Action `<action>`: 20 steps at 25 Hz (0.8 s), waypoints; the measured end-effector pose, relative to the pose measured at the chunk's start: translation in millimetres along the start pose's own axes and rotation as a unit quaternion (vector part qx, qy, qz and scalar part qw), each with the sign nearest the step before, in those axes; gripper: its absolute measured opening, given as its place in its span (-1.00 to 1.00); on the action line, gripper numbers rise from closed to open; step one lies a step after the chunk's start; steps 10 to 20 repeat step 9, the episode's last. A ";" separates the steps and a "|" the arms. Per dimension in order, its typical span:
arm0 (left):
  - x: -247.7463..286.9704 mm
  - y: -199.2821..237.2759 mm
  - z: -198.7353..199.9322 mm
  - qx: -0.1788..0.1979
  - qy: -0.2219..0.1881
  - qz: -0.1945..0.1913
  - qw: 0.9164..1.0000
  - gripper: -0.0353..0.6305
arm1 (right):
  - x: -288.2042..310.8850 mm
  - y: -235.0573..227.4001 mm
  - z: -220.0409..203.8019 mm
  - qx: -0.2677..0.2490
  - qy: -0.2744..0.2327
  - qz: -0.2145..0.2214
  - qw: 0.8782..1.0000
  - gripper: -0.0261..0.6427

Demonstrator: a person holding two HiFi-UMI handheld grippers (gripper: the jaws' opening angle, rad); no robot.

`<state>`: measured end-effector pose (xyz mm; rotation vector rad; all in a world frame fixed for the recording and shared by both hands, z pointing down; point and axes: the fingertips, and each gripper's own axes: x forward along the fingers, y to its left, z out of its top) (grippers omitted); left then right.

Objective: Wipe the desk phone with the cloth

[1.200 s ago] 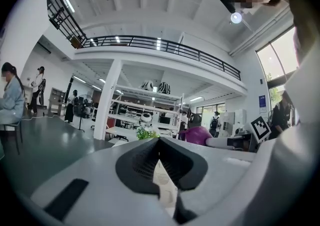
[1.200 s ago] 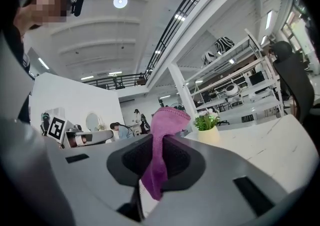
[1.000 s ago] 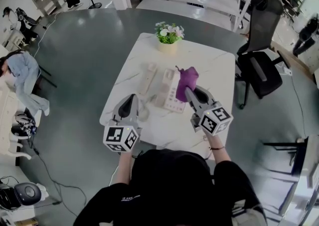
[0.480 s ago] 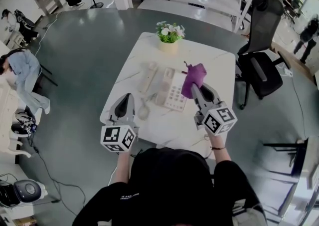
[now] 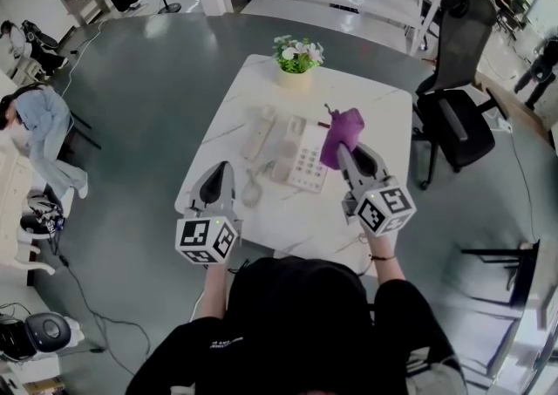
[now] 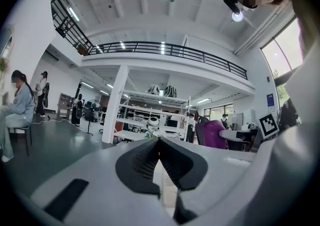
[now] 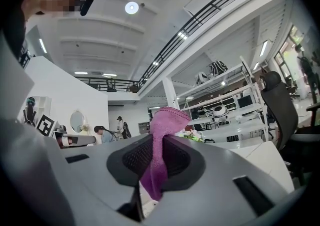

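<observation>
The cloth point(image 5: 342, 133) looks soft, light and limp, so it should drape and fold over whatever it is pressed on. A pinch on one bunched edge is enough to carry it, and that is how the right tongs point(image 5: 344, 154) have it: jaws closed on a fold, the loose bulk standing up past the tips. It is a magenta rag, held over the far right corner of the desk phone point(image 5: 301, 158); whether it touches, I cannot tell. The phone is cream hard plastic, probably light enough to skid when rubbed, in the middle of the white table point(image 5: 384, 114), with its handset point(image 5: 259, 136) lying just left of the base. The left tongs point(image 5: 221, 177) hover near the table's front left edge, jaws together on nothing.
</observation>
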<state>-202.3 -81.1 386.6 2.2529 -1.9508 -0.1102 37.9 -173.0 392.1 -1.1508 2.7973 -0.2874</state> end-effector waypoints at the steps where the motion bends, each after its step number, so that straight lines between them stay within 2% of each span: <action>1: 0.2 0.1 0.2 0.000 0.001 0.000 1.000 -0.90 | -0.2 0.0 0.5 -0.002 0.000 -0.001 1.000 -0.81; 9: 2.9 -0.1 2.4 0.000 0.005 0.000 1.000 -0.90 | 0.0 0.0 2.5 -0.023 0.006 0.000 1.000 -0.82; 20: 2.9 -0.1 2.4 0.000 0.005 0.000 1.000 -0.90 | 0.0 0.0 2.5 -0.023 0.006 0.000 1.000 -0.82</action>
